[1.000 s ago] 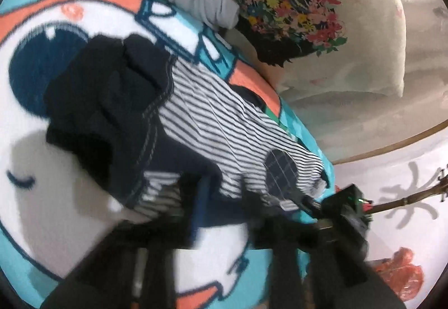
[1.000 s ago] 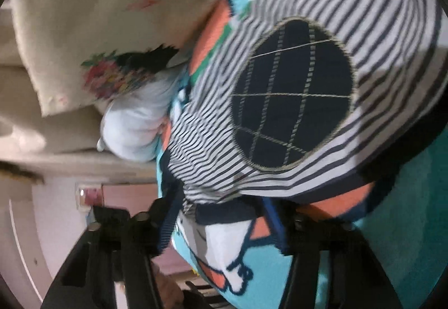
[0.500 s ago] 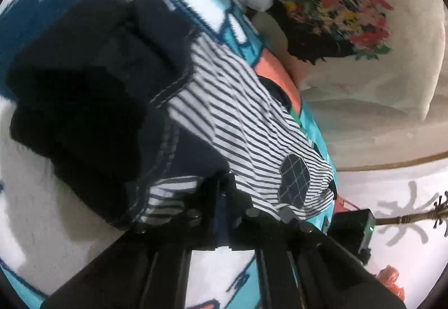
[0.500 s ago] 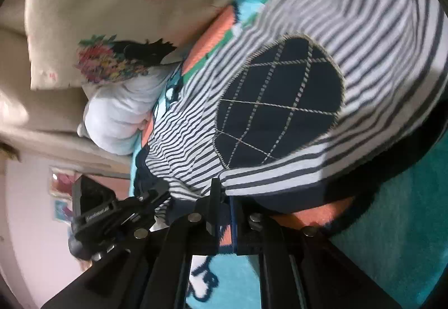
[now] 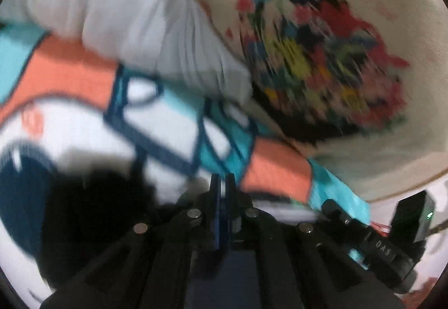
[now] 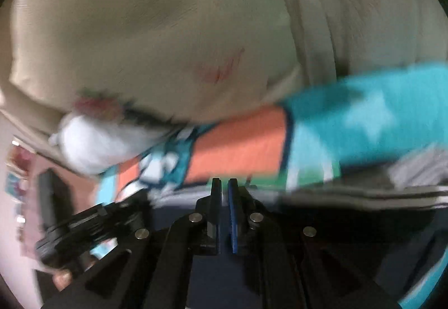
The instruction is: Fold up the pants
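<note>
Two tools, both pinched narrow, both frames badly blurred.

Left wrist view: left tool [image 5: 222,183] sits at 6 o'clock, fingers almost touching, only a thin slit between the blue pads. Navy cloth fills the slit lower down and spreads under the tool body, so it looks clamped on the pants [image 5: 92,213]. Rest of the pants is a dark heap at 8 o'clock, lying on the blanket [image 5: 70,71], just beside the tool; too smeared to make out folds or stripes. Blanket print is teal, orange and white w/ navy outlines, running from 9 o'clock across the centre to approx. 4 o'clock. White pillow [image 5: 126,9] at 11 o'clock rests on the blanket's far edge. Floral pillow [image 5: 322,57], cream w/ a multicolour flower patch, fills 1 to 3 o'clock and touches the white one.

Right wrist view: right tool [image 6: 224,188] at 6 o'clock, fingers narrow, a slim gap at the tips, navy fabric in the gap and beneath the body, i.e. gripping the pants too. Grey-striped part of the pants stretches from the tool toward 4 o'clock, low over the blanket. Blanket band (orange, teal, pale star) crosses from 8 to 3 o'clock. Cream pillow takes the whole top half; white pillow is at 9 o'clock, tucked under it. Left tool's black body shows at 8 o'clock, close beside; can't tell its fingers from here.
</note>
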Action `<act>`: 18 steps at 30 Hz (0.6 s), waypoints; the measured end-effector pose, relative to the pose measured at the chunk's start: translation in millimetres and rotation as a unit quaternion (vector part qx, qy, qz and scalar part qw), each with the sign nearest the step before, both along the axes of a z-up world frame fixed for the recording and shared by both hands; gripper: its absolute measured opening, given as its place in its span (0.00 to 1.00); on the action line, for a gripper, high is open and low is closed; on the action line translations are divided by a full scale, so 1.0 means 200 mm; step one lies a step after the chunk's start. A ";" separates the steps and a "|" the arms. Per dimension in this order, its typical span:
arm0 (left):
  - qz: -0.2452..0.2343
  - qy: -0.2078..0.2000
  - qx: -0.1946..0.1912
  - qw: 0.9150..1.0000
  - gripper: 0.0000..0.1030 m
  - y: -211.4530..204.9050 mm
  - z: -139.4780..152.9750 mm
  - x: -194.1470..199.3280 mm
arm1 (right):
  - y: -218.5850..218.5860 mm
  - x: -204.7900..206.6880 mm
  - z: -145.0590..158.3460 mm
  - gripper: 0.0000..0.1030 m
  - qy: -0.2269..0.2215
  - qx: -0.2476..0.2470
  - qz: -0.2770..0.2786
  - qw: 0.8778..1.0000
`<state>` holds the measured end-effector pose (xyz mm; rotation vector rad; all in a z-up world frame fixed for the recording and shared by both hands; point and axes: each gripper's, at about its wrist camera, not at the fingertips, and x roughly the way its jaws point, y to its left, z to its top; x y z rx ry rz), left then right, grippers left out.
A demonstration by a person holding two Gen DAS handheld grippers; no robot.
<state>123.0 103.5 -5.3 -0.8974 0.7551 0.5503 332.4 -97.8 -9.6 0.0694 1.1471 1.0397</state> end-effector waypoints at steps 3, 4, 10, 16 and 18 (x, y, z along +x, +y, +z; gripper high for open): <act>-0.002 0.006 0.011 1.000 0.03 0.06 0.00 0.01 | 0.10 0.06 -0.05 0.06 -0.040 -0.029 -0.005 0.999; -0.009 0.001 -0.001 1.000 0.03 0.08 0.00 0.00 | 0.11 0.09 -0.07 0.06 -0.044 -0.035 -0.004 0.998; -0.041 -0.039 -0.014 0.998 0.50 0.05 0.17 -0.28 | -0.13 0.04 0.10 0.36 -0.064 0.010 0.020 0.998; -0.007 -0.004 0.063 0.998 0.76 -0.03 0.23 -0.73 | -0.57 -0.08 0.18 0.66 -0.087 0.021 0.007 0.996; -0.005 0.021 0.066 0.998 0.76 0.00 0.15 -0.81 | -0.72 -0.09 0.13 0.67 -0.094 0.002 -0.018 0.995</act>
